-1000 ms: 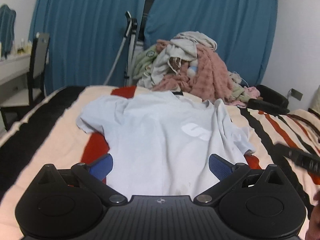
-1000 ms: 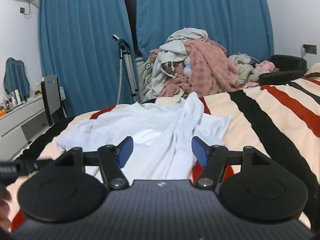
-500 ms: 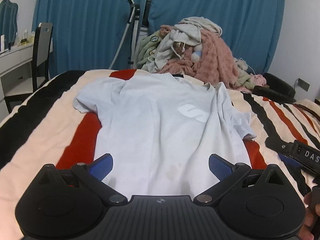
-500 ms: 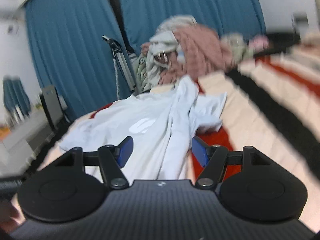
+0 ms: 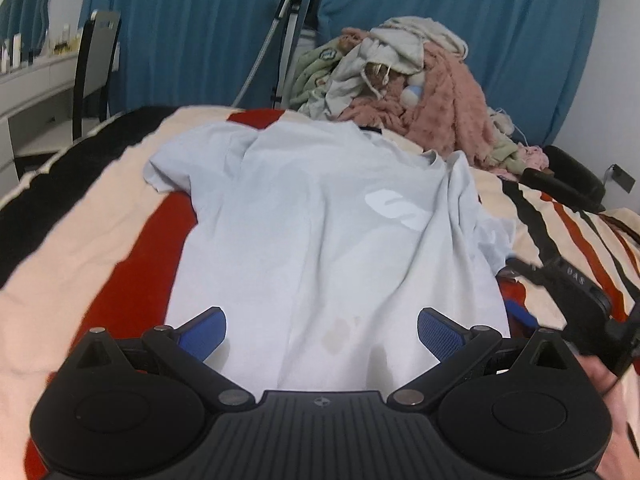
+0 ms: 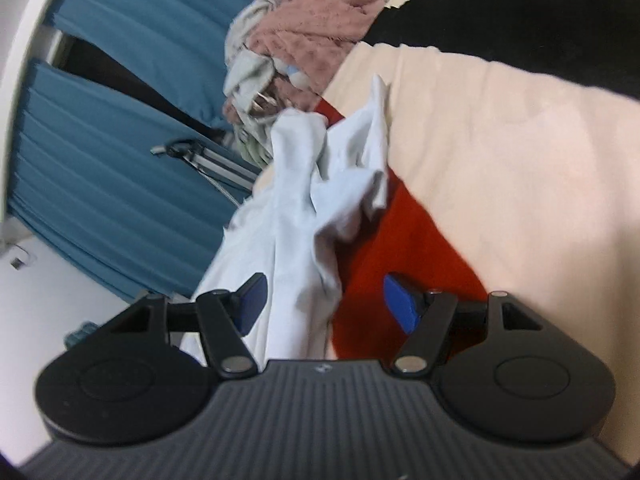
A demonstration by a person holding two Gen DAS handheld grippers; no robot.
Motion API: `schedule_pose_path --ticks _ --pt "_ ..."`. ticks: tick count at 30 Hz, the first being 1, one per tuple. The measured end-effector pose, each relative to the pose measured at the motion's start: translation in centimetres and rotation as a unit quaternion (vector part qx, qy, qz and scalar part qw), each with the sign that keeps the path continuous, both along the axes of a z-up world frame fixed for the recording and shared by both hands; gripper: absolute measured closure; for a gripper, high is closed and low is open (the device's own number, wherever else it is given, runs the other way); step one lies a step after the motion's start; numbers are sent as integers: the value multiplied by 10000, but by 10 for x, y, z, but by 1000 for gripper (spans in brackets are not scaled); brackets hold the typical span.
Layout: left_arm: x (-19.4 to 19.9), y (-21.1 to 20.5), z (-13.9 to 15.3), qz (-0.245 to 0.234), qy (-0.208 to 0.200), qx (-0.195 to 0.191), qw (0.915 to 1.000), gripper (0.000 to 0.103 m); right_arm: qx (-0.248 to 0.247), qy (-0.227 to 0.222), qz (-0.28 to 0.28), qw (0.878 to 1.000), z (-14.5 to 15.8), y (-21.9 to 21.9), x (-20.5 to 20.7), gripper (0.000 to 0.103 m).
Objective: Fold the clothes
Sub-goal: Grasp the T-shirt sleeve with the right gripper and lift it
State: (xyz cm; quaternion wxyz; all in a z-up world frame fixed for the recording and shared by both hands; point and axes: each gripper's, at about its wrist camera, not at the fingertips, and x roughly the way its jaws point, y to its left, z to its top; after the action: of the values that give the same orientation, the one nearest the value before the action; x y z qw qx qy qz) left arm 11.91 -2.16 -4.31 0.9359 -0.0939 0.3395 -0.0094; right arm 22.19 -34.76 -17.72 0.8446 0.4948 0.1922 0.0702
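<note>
Pale blue cotton T-shirt (image 5: pixel 320 232), spread front-up on the striped bedspread (image 5: pixel 100 248) of cream, red and black bands, hem nearest the camera and collar toward the far end. A white logo (image 5: pixel 396 206) sits on the chest; two faint brownish stains (image 5: pixel 336 334) mark the fabric near the hem. The left sleeve lies flat, while the opposite side is rucked into a raised fold.

Left wrist view: the whole garment is visible, and the left gripper (image 5: pixel 322 330) hangs over the hem with its blue pads spread wide and nothing between them. The right gripper (image 5: pixel 568 288) appears at the shirt's right edge as a dark, blurred body, with a hand (image 5: pixel 608 412) at the frame's lower right.

Right wrist view, strongly rolled: only the bunched side and crumpled sleeve (image 6: pixel 348 168) show. The right gripper (image 6: pixel 324 304) is released, its pads standing apart, with the shirt's rumpled edge lying between them but not pinched.

Beyond the shirt, a heap of unfolded laundry (image 5: pixel 412 92), pink, cream and green, rests against teal curtains (image 5: pixel 192 28).
</note>
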Motion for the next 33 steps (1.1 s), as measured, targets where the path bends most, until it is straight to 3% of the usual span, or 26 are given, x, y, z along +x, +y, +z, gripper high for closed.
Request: schedule_pose_path --ticks 2,6,11,16,18,19,20,22,27,29,33 --pt "5 1 -5 15 78 -27 10000 0 101 -180 -115 9997 -3 0 13 36" --pt "12 2 -15 37 247 -43 9997 0 139 -119 -498 9986 -13 2 38 38" --pt "20 -1 -25 31 335 -97 9994 0 -129 -165 -1002 9947 -11 4 72 38" --pt "29 -15 -38 -183 335 183 9991 0 -520 -127 -1169 9917 -9 -5 113 40" --pt "34 -14 -42 -142 463 95 9988 0 -707 -52 -1162 9907 -4 -14 126 49" --pt "36 -13 -43 -108 510 39 9986 0 -790 -14 -1156 9901 -1 -20 132 63" --pt "37 -12 -42 -91 501 20 9987 0 -876 65 -1115 9899 2 -28 138 87" --pt "40 -11 -40 -57 484 -18 9988 0 -1156 135 -1013 9880 12 -44 146 91" --pt "43 -13 -34 -93 340 106 9993 0 -2497 -305 -1098 9616 55 -93 145 92" --pt "43 -17 -32 -151 242 196 9994 0 -2836 -212 -1246 9506 65 -119 147 92" --pt "43 -26 -32 -312 162 399 9986 0 -3213 339 -1315 9372 54 -156 157 92"
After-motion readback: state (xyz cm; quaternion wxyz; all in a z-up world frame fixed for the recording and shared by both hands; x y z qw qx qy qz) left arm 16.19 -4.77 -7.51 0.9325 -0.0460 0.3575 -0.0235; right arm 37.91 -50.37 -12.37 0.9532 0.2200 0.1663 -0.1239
